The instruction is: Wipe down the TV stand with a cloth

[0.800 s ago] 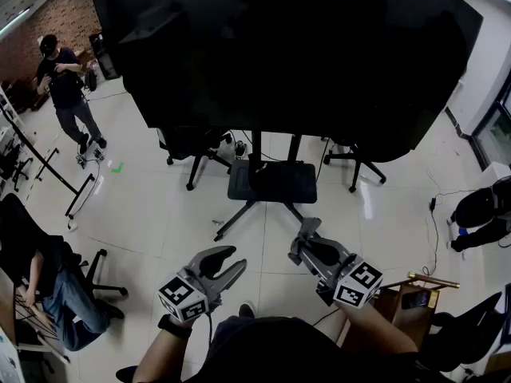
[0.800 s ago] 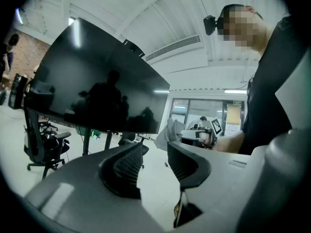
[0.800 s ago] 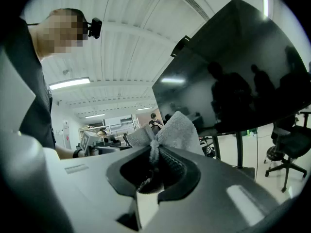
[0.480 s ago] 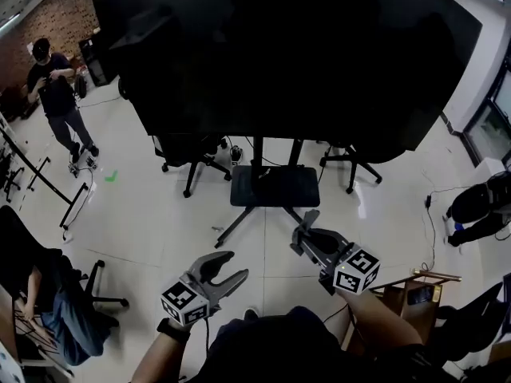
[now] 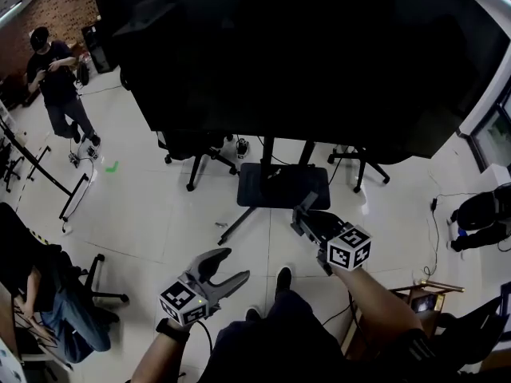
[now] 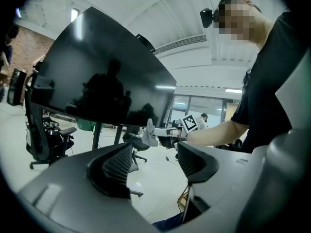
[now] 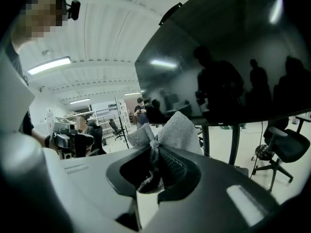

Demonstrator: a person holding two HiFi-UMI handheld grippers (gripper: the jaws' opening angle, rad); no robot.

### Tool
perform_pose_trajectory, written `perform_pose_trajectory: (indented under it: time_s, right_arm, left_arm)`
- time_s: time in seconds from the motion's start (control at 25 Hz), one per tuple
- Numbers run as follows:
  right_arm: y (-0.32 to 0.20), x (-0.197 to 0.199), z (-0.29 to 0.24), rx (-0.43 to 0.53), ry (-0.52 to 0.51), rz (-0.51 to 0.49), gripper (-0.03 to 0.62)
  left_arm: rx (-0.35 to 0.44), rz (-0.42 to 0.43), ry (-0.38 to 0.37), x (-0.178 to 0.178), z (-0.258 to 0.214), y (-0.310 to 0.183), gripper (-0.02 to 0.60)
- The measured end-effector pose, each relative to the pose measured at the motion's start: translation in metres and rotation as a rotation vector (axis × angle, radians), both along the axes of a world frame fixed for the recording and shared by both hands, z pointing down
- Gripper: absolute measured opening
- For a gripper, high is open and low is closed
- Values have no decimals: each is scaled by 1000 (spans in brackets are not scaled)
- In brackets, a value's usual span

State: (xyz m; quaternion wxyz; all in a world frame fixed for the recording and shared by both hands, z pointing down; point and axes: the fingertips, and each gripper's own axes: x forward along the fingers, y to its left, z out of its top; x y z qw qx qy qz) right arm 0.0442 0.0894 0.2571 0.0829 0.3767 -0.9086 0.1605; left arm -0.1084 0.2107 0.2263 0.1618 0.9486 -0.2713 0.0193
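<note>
On the white tiled floor [image 5: 160, 206] ahead of me stands the TV stand [image 5: 281, 187], its flat dark base lying under the big black screen [image 5: 295, 46], with dark posts [image 5: 267, 152] rising from the base to the screen. My right gripper [image 7: 156, 160] is clamped on the cloth [image 7: 171, 129]: the jaws are closed with the grey, nubbly fabric pinched in them, and it bunches out past the tips like a bow. In the head view that gripper reaches forward and its tip lies over the near edge of the stand's base; whether the cloth touches the base I cannot tell. My left gripper [image 6: 154, 154] holds nothing, its two dark ribbed fingers [image 6: 116, 166] spread wide. It hangs lower and to the left, over bare floor, well apart from the stand. Through its gap I see my other gripper side-on, the cloth poking from its tip, just below the screen's lower edge. Dark office chairs [image 5: 192, 146] stand behind the stand, beneath the screen. A standing person [image 5: 54, 78] in dark clothes is at the far left, and a seated person [image 5: 48, 290] is on a chair at the left edge.
</note>
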Motion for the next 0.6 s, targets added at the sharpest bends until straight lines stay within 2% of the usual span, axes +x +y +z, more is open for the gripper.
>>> perform_pose_trajectory:
  time_s: [0.16,0.36,0.6]
  right_arm:
    - [-61,5,33,-42,23,28,40]
    - [-142,14,77,-73,56,56,40]
    - [-247,16,140,-78,124,69,40]
  left_arm:
    - [-11,-40,5,2,12,-36,318]
    - [-82,-124,16,6,33,-85,318]
    - [-122,-162,21,19,76,-147,318]
